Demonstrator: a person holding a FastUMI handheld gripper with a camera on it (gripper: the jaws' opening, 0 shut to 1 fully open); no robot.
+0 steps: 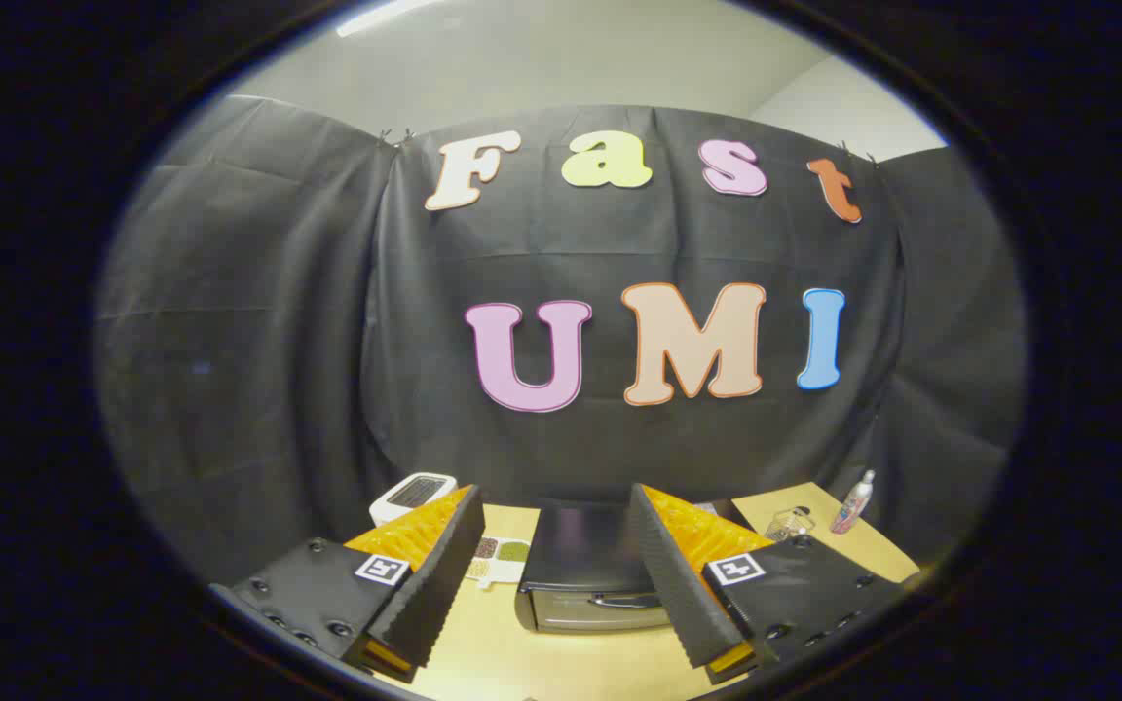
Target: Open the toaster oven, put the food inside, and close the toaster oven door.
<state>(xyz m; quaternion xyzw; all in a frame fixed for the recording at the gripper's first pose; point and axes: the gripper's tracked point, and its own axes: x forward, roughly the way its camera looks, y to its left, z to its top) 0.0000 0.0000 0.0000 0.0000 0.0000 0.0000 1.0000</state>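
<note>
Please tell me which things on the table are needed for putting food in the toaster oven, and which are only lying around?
For the job: the toaster oven, door shut, just ahead of the open fingers; the food tray beside it.

Lying about: the white device behind the tray; the glass jar; the small bottle at the table's far corner.

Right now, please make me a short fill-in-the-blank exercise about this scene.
1. The gripper is ____, holding nothing.
2. The oven sits ____ the two fingers, a little ahead.
3. The oven door is ____.
4. The bottle stands on the ____, beyond the fingers.

Missing words: open; between; closed; table
</note>
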